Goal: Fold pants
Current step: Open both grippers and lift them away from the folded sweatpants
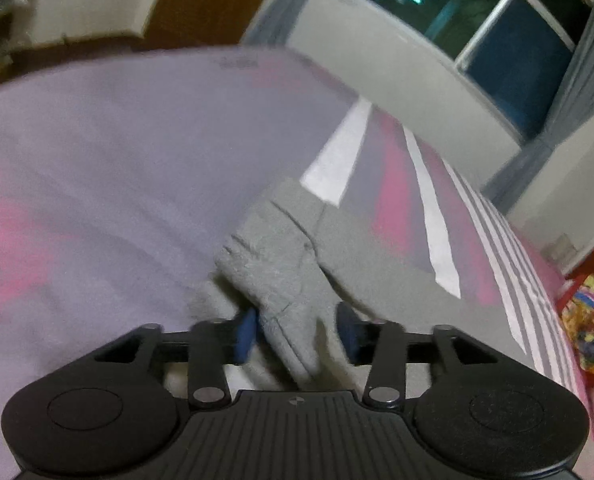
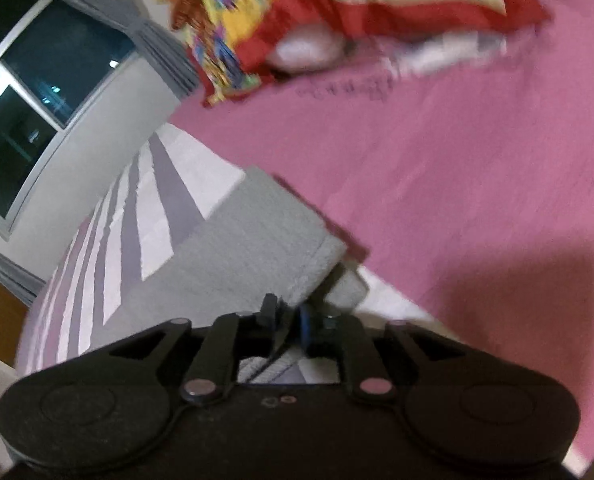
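Observation:
The grey fleecy pants [image 1: 273,248] lie folded on the bed sheet [image 1: 97,160], one bunched end rising toward the left wrist camera. My left gripper [image 1: 297,334] stands with its blue pads [image 1: 245,334] apart. That bunched end hangs between them, loose, with a sliver of gap on the right side. In the right wrist view the pants [image 2: 233,248] lie as a flat grey band with a corner just ahead of my right gripper [image 2: 289,320]. Its jaws stand a narrow slit apart, and the cloth's edge sits at the tips without being pinched.
The sheet is lilac and pink with white stripes [image 2: 153,220]. A red and yellow patterned blanket [image 2: 297,12] is heaped at the bed's far end. A white wall with a dark window [image 1: 497,28] and grey curtains [image 2: 165,44] runs along the bed's far side.

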`<action>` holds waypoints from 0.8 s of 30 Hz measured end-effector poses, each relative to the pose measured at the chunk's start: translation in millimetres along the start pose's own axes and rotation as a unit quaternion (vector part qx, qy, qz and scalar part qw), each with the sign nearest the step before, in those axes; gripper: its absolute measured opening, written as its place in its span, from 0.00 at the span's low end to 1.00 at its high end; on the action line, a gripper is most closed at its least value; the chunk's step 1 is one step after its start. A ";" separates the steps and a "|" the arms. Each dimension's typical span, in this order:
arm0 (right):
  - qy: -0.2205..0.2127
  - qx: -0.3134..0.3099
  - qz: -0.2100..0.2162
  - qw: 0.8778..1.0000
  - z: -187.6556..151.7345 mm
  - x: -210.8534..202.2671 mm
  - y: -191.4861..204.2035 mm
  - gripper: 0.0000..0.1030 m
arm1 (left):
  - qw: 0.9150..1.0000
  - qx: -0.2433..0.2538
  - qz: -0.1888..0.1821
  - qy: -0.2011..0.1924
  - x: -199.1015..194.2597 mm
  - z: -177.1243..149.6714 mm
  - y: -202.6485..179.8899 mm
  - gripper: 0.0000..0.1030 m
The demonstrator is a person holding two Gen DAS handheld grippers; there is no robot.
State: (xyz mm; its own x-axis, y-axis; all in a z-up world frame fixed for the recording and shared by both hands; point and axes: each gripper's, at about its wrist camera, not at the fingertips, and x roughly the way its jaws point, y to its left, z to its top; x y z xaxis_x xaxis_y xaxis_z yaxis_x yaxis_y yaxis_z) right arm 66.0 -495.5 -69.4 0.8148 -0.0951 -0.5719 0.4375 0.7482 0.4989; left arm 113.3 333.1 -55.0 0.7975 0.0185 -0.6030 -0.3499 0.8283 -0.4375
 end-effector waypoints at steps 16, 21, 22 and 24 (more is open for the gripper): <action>0.132 -0.294 0.254 0.912 -109.5 93.6 325.0 0.24 | 0.971 0.225 -0.077 0.021 57.2 -21.4 -170.2 0.49; 0.220 -0.395 0.280 0.847 -184.4 137.5 404.0 0.31 | 0.957 0.270 -0.048 0.095 115.7 -31.3 -194.6 0.54; 0.216 -0.402 0.262 0.851 -190.8 151.3 411.5 0.30 | 0.958 0.266 -0.044 0.093 123.9 -32.9 -195.1 0.54; 0.205 -0.375 0.248 0.869 -187.3 169.3 418.0 0.29 | 0.962 0.253 -0.043 0.087 133.9 -27.3 -192.6 0.54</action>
State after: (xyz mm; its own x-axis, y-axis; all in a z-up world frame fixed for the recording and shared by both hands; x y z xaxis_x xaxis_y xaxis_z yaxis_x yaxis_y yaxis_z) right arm 315.5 -75.9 -79.6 0.5617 0.4886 -0.6676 -0.4256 0.8627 0.2733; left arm 274.1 160.8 -69.8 0.7029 -0.1198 -0.7011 0.0333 0.9902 -0.1358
